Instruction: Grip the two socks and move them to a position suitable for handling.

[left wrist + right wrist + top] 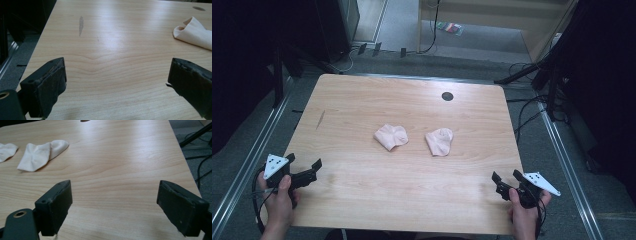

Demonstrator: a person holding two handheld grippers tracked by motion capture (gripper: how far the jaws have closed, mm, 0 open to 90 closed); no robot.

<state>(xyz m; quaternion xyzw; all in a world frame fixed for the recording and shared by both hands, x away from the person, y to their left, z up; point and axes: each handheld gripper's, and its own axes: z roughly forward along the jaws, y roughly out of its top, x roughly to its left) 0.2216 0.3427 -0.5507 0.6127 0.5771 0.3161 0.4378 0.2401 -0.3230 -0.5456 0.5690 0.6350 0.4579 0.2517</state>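
Two pale socks mid-table: left sock (391,136) and right sock (439,141), near each other but not touching, both lying flat-ish and crumpled. Left gripper (303,170) parked at near-left corner of the wooden table (362,195), jaws wide apart, nothing btwn them. Right gripper (507,181) at near-right corner, same deal, spread wide and empty. Both well apart from the socks.

Two small pale pink socks lie crumpled near the middle of the high view, side by side and apart. The left sock (391,136) is folded over on itself, its open cuff showing at the right edge of the left gripper view. The right sock (439,141) lies flattened, bent at the heel.
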